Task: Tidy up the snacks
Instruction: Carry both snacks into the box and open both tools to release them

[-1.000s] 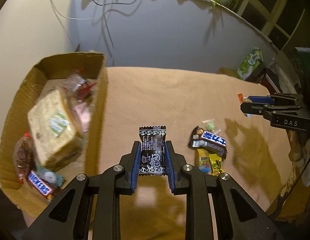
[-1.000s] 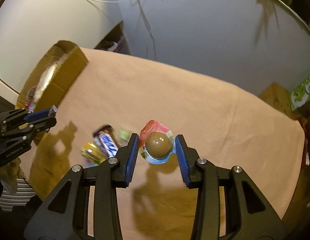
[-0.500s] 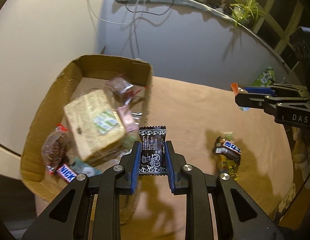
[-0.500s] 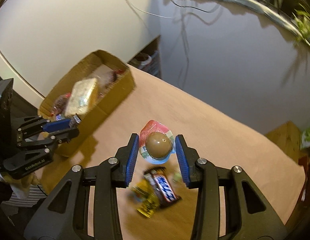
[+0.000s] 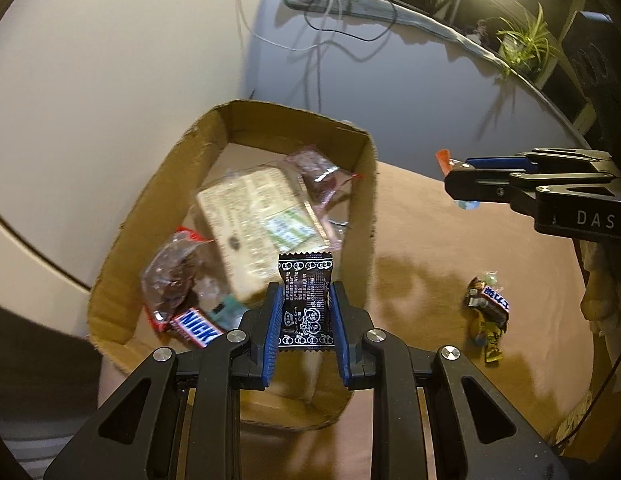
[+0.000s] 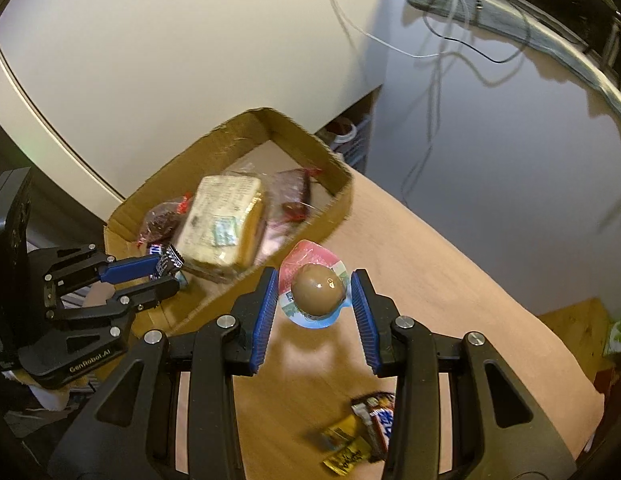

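Observation:
My left gripper [image 5: 304, 316] is shut on a black candy packet [image 5: 306, 304] and holds it over the near right corner of the cardboard box [image 5: 362, 168]. The box holds a large wrapped bread block [image 5: 254, 216], a Snickers bar [image 5: 196, 330] and clear bags of dark snacks [image 5: 172, 268]. My right gripper [image 6: 316, 292] is shut on a pudding cup with a brown dome [image 6: 316, 290], just right of the box [image 6: 342, 200]. In the right wrist view the left gripper [image 6: 166, 270] is at the box's near end.
A Snickers bar [image 5: 490, 300] and a yellow packet [image 5: 488, 340] lie on the tan tablecloth [image 5: 430, 240] to the right, also in the right wrist view [image 6: 378, 424]. A wall with hanging cables [image 5: 322, 40] stands behind. A green carton [image 6: 618, 332] is at far right.
Both grippers have moved left toward the box, carrying their snacks. The left one went from the open cloth to over the box's corner. The loose snacks now lie behind and to the right.

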Motion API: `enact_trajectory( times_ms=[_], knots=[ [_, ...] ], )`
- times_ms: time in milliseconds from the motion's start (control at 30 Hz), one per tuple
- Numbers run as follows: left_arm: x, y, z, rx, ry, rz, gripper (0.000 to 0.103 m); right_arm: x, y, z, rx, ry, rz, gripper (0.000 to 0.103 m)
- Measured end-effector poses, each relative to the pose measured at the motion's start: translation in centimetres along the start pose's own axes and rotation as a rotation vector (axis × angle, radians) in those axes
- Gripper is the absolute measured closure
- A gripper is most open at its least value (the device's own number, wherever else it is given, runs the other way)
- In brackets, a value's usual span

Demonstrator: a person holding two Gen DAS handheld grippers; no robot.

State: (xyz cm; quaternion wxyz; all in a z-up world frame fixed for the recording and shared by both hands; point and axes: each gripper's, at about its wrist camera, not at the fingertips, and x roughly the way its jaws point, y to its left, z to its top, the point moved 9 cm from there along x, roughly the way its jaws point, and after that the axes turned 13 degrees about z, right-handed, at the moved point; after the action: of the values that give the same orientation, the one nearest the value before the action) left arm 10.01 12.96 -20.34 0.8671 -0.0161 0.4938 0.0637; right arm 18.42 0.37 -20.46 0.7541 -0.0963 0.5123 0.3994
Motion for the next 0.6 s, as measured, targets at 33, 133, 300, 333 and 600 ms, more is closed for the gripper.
enact_trajectory(
  times_ms=[33,133,300,333,600],
  knots=[
    [0.0,0.3,0.0,-0.006,0.002,0.002,0.081,0.4,0.3,0.2,-0.006,0.006,0.005,0.064],
    [0.1,1.0,-0.2,-0.019,0.006,0.009,0.081,1.4,1.2,0.6,-0.022,0.022,0.011,0.064],
    [0.2,2.2,-0.3,-0.044,0.007,0.018,0.081,2.9,2.5,1.4,-0.040,0.042,0.022,0.064],
    [0.2,2.3,-0.3,-0.048,0.007,0.019,0.081,3.2,2.7,1.6,-0.042,0.045,0.025,0.064],
    [0.4,3.3,-0.2,-0.062,0.009,0.023,0.081,5.0,4.4,3.0,-0.060,0.073,0.040,0.062]
  ],
)
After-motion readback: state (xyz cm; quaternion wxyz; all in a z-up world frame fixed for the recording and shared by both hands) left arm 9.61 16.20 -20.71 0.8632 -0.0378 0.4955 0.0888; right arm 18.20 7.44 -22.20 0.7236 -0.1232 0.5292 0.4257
